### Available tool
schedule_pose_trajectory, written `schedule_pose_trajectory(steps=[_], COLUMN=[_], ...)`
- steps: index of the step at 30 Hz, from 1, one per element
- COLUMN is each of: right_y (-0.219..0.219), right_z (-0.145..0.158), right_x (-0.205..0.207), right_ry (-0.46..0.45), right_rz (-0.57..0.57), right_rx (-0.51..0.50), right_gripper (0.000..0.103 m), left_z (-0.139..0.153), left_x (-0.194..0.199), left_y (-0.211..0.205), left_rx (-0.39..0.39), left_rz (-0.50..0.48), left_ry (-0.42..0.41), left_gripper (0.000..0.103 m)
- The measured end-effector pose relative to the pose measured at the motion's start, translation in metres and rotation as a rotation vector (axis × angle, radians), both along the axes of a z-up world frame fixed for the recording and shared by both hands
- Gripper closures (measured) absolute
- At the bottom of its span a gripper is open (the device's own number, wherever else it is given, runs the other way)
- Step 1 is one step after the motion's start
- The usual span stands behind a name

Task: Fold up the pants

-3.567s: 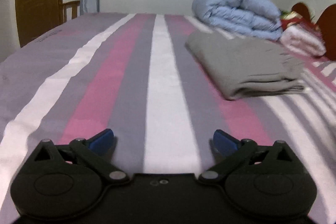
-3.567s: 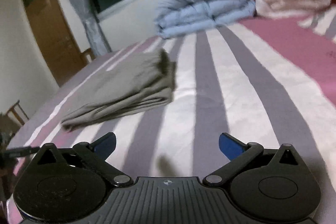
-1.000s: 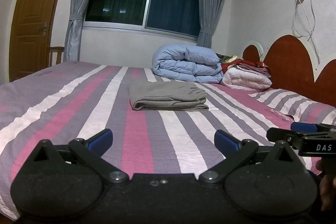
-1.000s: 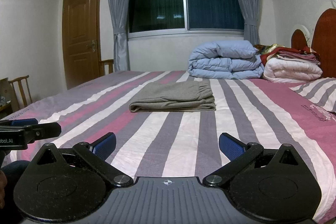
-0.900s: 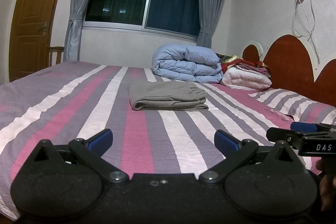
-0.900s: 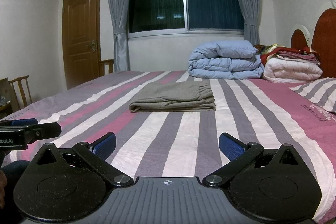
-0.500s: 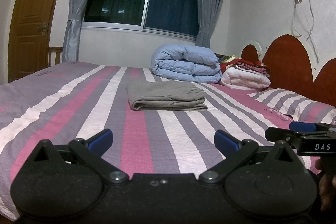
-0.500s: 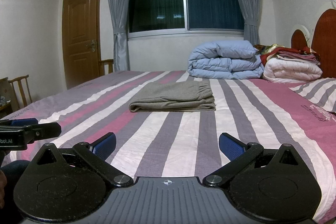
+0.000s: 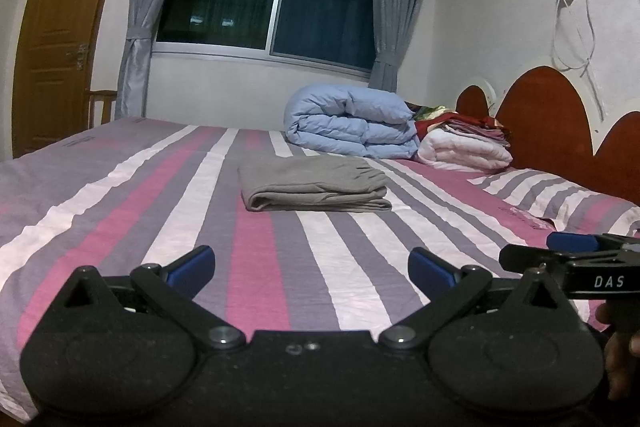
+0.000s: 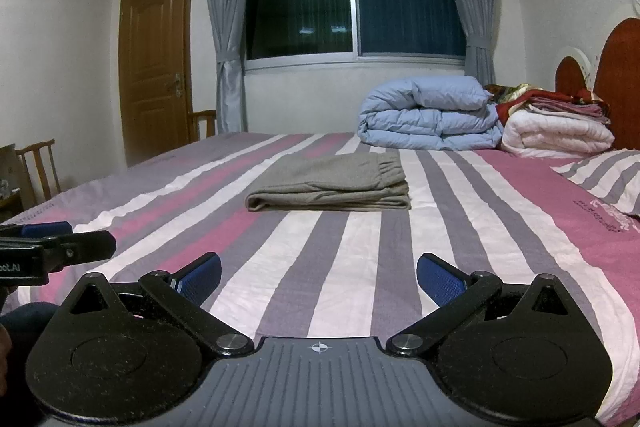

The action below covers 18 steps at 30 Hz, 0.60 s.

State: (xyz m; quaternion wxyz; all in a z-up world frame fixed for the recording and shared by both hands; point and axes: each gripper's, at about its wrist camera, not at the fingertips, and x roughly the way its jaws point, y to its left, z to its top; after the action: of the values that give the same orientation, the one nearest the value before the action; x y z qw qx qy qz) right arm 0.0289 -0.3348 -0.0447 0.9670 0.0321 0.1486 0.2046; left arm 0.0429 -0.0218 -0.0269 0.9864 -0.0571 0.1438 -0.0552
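grey pants (image 9: 312, 183) folded flat mid-bed, well short of the blue duvet (image 9: 352, 126) — soft, light, floppy, likely best pinched at the thick folded edge; left gripper (image 9: 311, 263) and right gripper (image 10: 319, 274) both wide open, holding nothing.

striped bed (image 9: 256, 267) w/ folded pants (image 9: 312, 183), duvet (image 9: 352, 127), blankets (image 9: 464, 147).

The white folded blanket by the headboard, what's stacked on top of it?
On the white blanket lies a pile of folded reddish and mauve cloths. How many pieces there are cannot be told, and the pile's back is hidden.
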Motion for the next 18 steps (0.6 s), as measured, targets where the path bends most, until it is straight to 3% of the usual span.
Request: schedule_pose_trajectory(steps=[18], right_y=[-0.0023], right_z=[0.0002], right_x=[0.0008], right_ry=[0.000], right_rz=[0.003], right_rx=[-0.001], right_gripper=[0.000], left_z=[-0.0003], left_x=[0.0024], left_y=[-0.0029], left_rx=[0.013], left_rz=[-0.043], left_ry=[-0.008], left_gripper=[0.009])
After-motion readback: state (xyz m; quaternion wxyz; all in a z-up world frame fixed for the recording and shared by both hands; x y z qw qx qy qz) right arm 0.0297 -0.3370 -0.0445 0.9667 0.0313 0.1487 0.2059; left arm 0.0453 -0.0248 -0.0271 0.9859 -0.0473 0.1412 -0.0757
